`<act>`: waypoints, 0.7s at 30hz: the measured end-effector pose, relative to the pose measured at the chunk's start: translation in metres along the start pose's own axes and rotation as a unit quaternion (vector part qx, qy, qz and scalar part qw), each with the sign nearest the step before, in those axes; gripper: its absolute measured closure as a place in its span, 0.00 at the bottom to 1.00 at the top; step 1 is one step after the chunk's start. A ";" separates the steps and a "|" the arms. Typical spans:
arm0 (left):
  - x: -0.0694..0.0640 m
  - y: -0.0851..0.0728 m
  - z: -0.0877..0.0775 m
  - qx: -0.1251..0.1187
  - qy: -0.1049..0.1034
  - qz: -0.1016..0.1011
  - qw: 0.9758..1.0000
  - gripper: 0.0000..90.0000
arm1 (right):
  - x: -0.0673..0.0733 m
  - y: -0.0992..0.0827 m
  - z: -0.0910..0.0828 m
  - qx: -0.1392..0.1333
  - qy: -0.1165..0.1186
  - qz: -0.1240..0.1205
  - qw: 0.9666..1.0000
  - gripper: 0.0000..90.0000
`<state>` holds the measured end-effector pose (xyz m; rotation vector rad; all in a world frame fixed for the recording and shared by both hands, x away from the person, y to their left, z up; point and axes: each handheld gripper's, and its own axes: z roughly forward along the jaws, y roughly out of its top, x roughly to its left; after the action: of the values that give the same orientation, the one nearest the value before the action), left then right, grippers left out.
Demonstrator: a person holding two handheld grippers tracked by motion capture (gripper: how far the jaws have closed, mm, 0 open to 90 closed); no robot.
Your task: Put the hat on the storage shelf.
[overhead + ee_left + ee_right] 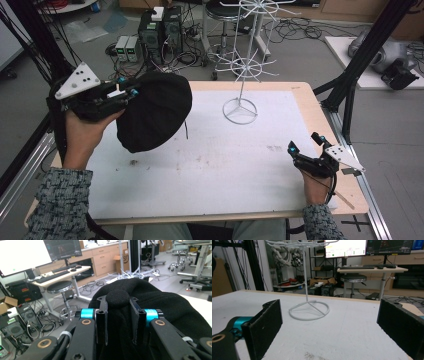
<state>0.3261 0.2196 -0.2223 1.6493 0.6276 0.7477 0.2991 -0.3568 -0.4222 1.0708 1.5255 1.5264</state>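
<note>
above the table's [210, 165] near-left part, the left gripper [131, 90] is raised off the surface with its jaws clamped on a fold of a black hat [155, 112]. in the left gripper view a bunched knob of the hat's [160, 300] fabric sits pinched between the two black jaws of the left gripper [118, 322], and the rest of the cloth bulges out past and around them. in the high view the hat hangs in the air over the left side of the white table cover, a thin dark strand dangling from its right edge; whether its lower edge touches the cover, cannot tell. the left hand [87, 132] grips the tool from below, patterned sleeve [62, 202] at the bottom left.

right gripper [305, 145] sits low at the table's near-right edge, held by the right hand [314, 187], jaws spread wide with nothing between them. in the right gripper view the right gripper's [329, 322] two padded jaws stand far apart over bare white cover.

a white wire stand [241, 65] stands upright toward the far middle of the table, ring base flat on the cover, spoked tiers up its pole. well apart from both grippers. in the right gripper view the stand's ring base [309, 308] lies ahead between the jaws, farther off.

dirty smudges [200, 160] mark the cover near the middle. floor behind has computer boxes, cables and a stool.
</note>
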 end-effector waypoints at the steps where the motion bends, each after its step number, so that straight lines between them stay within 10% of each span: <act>1: 0.002 0.003 0.001 -0.003 0.002 0.001 1.000 0.80 | 0.000 0.000 0.000 0.000 0.000 0.000 1.000 0.06; 21: 0.026 0.047 0.036 -0.020 -0.005 0.008 1.000 0.80 | 0.000 -0.001 0.001 0.005 0.004 0.000 1.000 0.06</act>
<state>0.3709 0.2070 -0.1769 1.6217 0.5890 0.7592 0.3003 -0.3561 -0.4230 1.0715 1.5405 1.5259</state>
